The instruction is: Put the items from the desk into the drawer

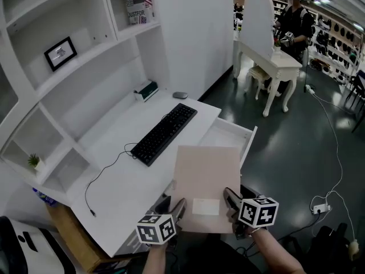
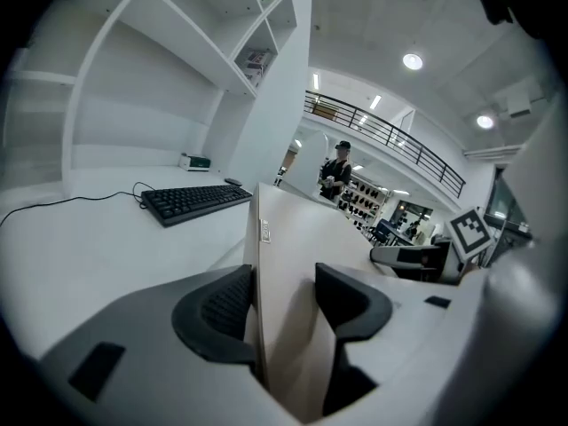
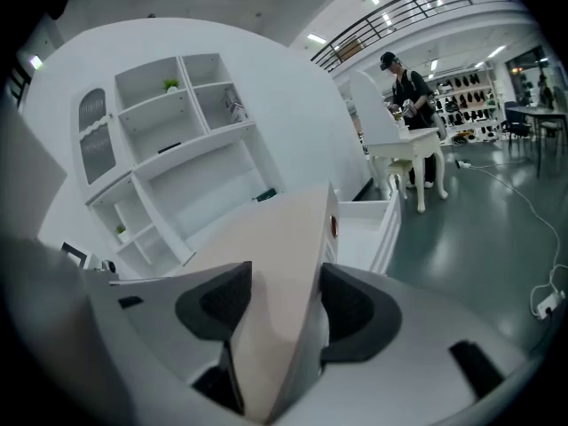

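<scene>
The head view looks steeply down on the desk [image 1: 122,130]. Both gripper views sit low and close, sharing the shelves [image 1: 85,56].

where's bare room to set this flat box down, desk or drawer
The visible part of the open drawer is bare; the flat beige box hides the rest. On the desk, the stretch left of the keyboard, toward the shelves, is bare except for the cable. The back edge is crowded by the mouse and a small box.

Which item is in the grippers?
The beige box, held by left gripper and right gripper; keyboard, mouse and green box lie on the desk.
</scene>
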### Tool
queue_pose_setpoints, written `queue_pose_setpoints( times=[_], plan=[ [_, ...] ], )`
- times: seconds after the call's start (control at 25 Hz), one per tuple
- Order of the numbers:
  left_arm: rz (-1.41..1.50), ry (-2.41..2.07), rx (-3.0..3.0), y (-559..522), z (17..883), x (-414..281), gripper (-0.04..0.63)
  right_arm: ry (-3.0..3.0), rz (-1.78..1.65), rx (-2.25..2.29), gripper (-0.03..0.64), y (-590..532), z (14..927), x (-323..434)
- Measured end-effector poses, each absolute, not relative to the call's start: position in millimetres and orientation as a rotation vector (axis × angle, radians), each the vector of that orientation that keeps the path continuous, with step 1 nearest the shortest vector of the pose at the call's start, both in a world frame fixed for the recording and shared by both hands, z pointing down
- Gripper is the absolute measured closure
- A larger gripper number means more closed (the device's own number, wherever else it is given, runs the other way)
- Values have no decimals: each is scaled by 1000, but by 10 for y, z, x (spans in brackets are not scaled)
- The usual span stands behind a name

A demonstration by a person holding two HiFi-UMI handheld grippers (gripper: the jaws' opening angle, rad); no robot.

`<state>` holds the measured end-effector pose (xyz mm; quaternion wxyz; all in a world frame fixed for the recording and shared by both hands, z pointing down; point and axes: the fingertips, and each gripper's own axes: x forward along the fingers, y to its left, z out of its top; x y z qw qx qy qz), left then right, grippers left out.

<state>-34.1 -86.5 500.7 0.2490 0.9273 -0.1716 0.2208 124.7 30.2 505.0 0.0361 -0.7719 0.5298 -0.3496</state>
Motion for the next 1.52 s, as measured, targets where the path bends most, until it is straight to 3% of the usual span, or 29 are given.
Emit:
queue_pose_setpoints(
  times=[1.52],
  plan=[
    [932,-85,2549,-1149,5681,1628,373,1130,-1224,-2424,387,527,5761,2698]
  ],
)
